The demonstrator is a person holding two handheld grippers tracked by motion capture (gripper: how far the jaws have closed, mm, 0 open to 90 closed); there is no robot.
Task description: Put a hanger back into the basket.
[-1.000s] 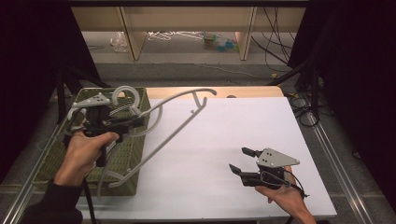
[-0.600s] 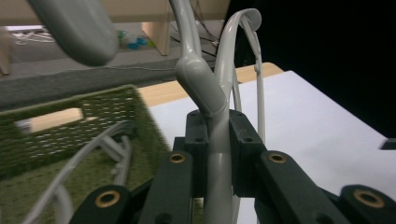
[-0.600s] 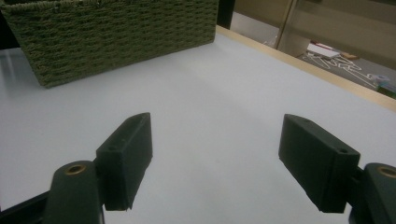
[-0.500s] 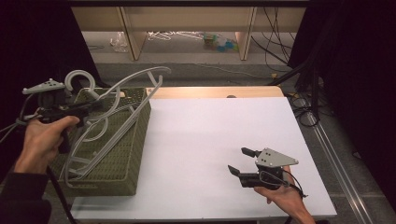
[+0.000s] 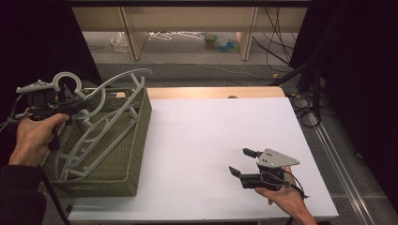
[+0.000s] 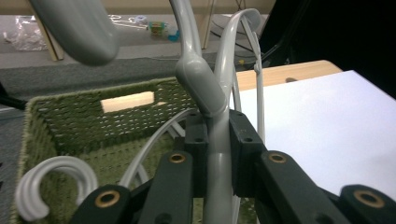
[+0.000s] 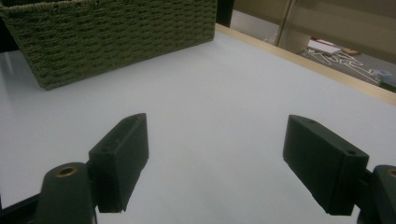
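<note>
Left gripper [image 6: 217, 140] clamps a grey hanger [image 6: 201, 88] over the green basket [image 5: 136, 140], other hangers [image 5: 89, 145] crowding below. Right gripper [image 5: 244, 161] hovers wide open, holding nothing, over bare white table [image 5: 202, 136].

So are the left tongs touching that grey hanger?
Touching. In the left gripper view, the left tongs are shut on the grey hanger, its stem pinched between both black jaws with no gap, above the green basket.

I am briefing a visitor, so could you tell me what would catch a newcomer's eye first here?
Most striking is the grey hanger clamped in the left gripper, held over the green woven basket at the table's left edge. The right gripper, fingers wide apart and holding nothing, rests low over the bare white table near its right front.
</note>
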